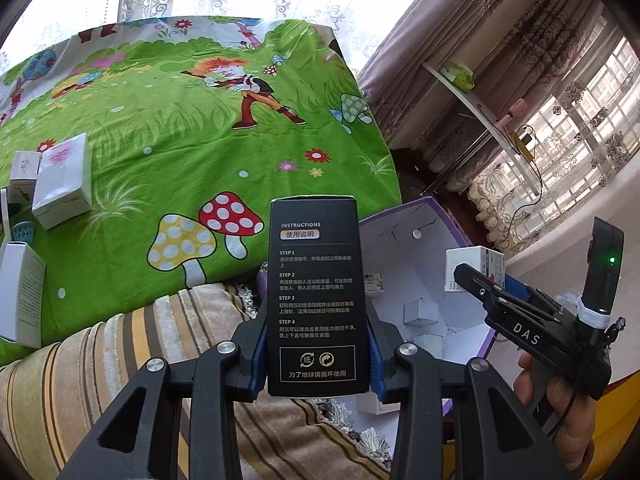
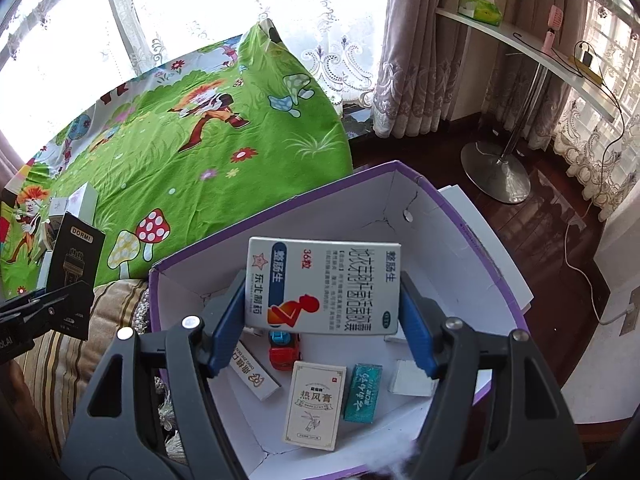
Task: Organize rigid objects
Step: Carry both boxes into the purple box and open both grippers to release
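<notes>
My left gripper [image 1: 316,344] is shut on a tall black box [image 1: 316,280] with white instruction text, held upright over the striped cushion [image 1: 120,360]. The same black box [image 2: 76,268] shows at the left edge of the right wrist view. My right gripper [image 2: 322,320] is shut on a white medicine box [image 2: 324,280], held tilted above the open purple storage box [image 2: 460,216]. In the left wrist view that gripper [image 1: 480,284] comes in from the right over the purple box [image 1: 400,216].
Inside the purple box lie a red toy car [image 2: 284,352], a cream box [image 2: 316,404], a teal box [image 2: 362,394] and small white boxes. Several white boxes [image 1: 62,180] stand on the green cartoon sheet [image 1: 200,128]. A side table's metal base [image 2: 496,168] stands on the wooden floor.
</notes>
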Tool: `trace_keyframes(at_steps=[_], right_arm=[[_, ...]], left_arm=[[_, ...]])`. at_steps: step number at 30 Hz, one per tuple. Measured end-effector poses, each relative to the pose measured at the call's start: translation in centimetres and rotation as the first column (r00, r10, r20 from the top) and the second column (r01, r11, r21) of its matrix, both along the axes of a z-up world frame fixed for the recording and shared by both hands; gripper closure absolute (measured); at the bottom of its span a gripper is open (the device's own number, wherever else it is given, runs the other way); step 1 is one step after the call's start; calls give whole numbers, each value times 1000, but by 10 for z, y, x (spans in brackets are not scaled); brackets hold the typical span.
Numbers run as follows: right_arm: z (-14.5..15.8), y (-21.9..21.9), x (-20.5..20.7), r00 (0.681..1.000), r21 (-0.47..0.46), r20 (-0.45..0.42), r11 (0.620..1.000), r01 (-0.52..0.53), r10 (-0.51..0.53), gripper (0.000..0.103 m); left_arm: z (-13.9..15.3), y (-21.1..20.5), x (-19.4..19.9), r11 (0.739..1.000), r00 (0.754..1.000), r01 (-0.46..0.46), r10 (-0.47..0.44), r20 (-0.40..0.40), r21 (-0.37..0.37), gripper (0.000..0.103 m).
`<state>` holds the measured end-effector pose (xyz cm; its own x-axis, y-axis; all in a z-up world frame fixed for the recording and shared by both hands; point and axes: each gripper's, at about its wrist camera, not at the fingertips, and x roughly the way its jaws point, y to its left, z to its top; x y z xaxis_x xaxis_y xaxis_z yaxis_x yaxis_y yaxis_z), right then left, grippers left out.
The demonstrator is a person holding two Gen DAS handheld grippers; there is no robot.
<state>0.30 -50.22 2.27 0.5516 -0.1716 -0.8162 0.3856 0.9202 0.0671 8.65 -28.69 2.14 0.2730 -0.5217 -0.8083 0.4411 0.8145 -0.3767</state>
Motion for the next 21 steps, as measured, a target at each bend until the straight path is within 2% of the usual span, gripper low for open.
trace_keyframes(at_steps=[7, 11, 21], right_arm=[[1, -10, -4, 999, 13, 4, 999, 32, -32, 26], [2, -10, -4, 999, 13, 7, 999, 34, -34, 22], [5, -8, -2, 1000, 13, 5, 1000, 22, -22, 22]], left_arm=[[-2, -13, 1, 1000, 1000, 26, -26, -3, -10, 62], [-3, -12, 4, 1000, 1000, 18, -18, -9, -12, 52], [-4, -9, 4, 1000, 1000, 12, -13, -15, -20, 52]])
